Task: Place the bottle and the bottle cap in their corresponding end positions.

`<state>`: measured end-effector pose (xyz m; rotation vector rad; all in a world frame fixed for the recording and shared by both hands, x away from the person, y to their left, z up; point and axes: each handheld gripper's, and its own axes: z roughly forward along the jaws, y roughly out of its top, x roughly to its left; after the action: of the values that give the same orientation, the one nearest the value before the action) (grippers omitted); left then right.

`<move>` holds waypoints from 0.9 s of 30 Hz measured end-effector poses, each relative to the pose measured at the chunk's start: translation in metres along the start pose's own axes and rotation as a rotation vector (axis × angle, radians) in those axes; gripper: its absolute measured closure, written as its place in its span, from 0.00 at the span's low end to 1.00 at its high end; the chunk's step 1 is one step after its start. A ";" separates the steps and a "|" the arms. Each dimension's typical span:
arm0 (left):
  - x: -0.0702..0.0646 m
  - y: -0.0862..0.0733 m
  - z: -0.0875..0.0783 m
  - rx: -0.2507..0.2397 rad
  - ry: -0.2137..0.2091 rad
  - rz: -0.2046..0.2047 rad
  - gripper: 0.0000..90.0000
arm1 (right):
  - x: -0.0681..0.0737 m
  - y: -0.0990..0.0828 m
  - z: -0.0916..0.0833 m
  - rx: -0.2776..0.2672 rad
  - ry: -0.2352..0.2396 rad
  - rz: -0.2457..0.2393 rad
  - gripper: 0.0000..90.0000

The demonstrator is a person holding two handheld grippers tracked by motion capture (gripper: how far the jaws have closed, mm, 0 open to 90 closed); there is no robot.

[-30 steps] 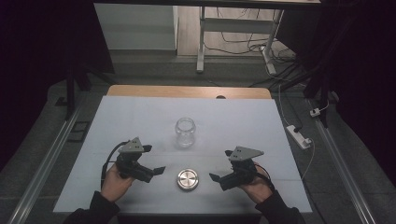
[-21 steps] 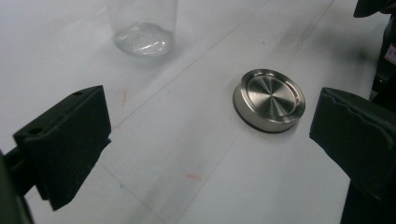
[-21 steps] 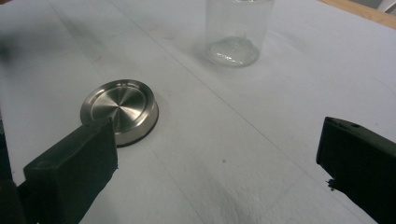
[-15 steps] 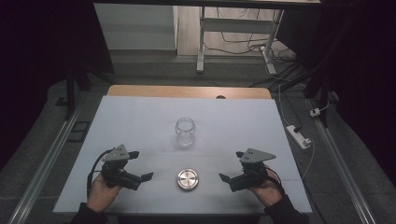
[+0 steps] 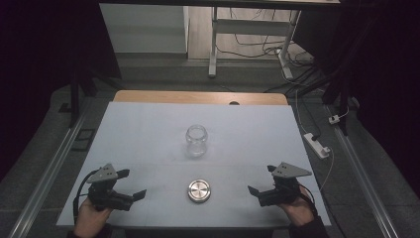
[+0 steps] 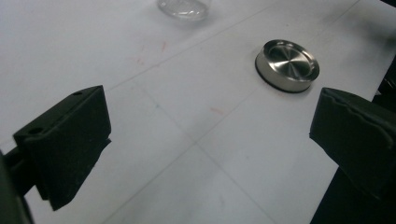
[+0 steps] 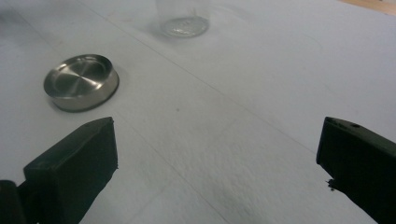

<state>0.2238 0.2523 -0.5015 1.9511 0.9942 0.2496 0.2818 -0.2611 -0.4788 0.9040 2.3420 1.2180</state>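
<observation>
left gripper (image 5: 130, 184): jaws wide open, holding nothing, near the table's (image 5: 148, 129) front left corner
lid (image 5: 199, 190): flat on the table, between both grippers
jar (image 5: 196, 140): upright, just behind the lid
right gripper (image 5: 261, 187): wide open too, nothing held

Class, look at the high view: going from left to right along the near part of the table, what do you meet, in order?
Left hand-held gripper → metal lid → right hand-held gripper. The glass jar stands farther back, roughly in line with the lid, so it is left out of the order.
</observation>
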 end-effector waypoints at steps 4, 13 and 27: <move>0.003 -0.011 -0.007 0.004 0.015 -0.029 0.00 | -0.005 -0.008 -0.007 0.010 -0.029 0.016 0.00; 0.006 -0.028 -0.016 0.031 0.076 -0.060 0.00 | -0.014 -0.027 -0.021 0.037 -0.094 0.067 0.00; 0.003 -0.041 -0.023 0.083 0.149 -0.067 0.00 | -0.019 -0.042 -0.033 0.079 -0.110 0.119 0.00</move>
<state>0.1917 0.2795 -0.5215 1.9928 1.1818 0.3239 0.2608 -0.3116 -0.4944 1.1214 2.2915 1.0962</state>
